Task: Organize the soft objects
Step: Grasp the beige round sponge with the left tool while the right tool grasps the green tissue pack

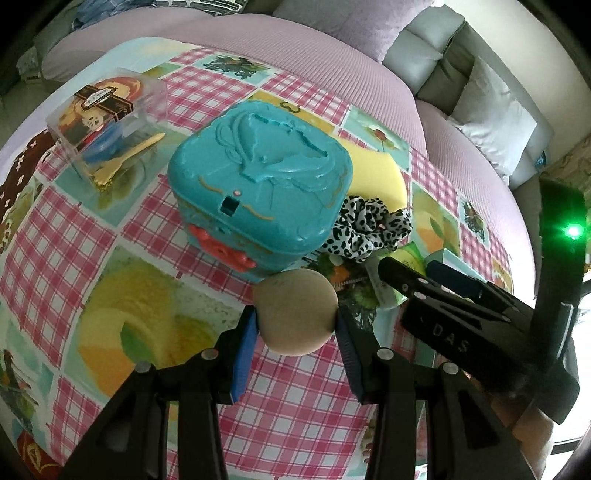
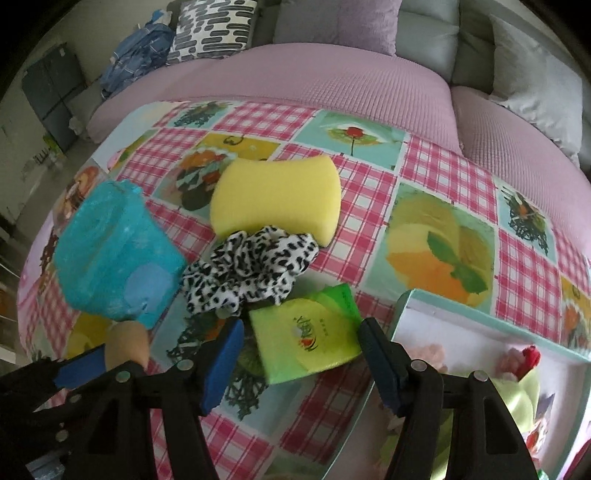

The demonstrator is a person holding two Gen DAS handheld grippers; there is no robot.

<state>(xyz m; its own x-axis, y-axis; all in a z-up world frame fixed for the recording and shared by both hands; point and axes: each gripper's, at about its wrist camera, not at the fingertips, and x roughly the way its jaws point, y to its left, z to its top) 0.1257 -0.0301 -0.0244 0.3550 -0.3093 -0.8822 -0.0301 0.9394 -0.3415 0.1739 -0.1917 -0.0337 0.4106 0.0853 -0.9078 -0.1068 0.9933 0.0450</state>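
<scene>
Your left tongs (image 1: 295,317) pinch the beige sponge ball (image 1: 295,312) clear of the counter (image 1: 74,229), while your right tongs (image 2: 301,350) gape empty above the green tissue pack (image 2: 310,336), the tray (image 2: 406,306) waiting just right.

Home living room. Grey sofa (image 2: 424,33) with a lilac cover (image 2: 295,74) and loose cushions (image 2: 214,27) runs straight ahead of both tools, beyond the table's patchwork cloth (image 2: 443,177) (pink gingham, fruit prints). Blue backpack (image 2: 136,55) sits far left of the right tool.
</scene>
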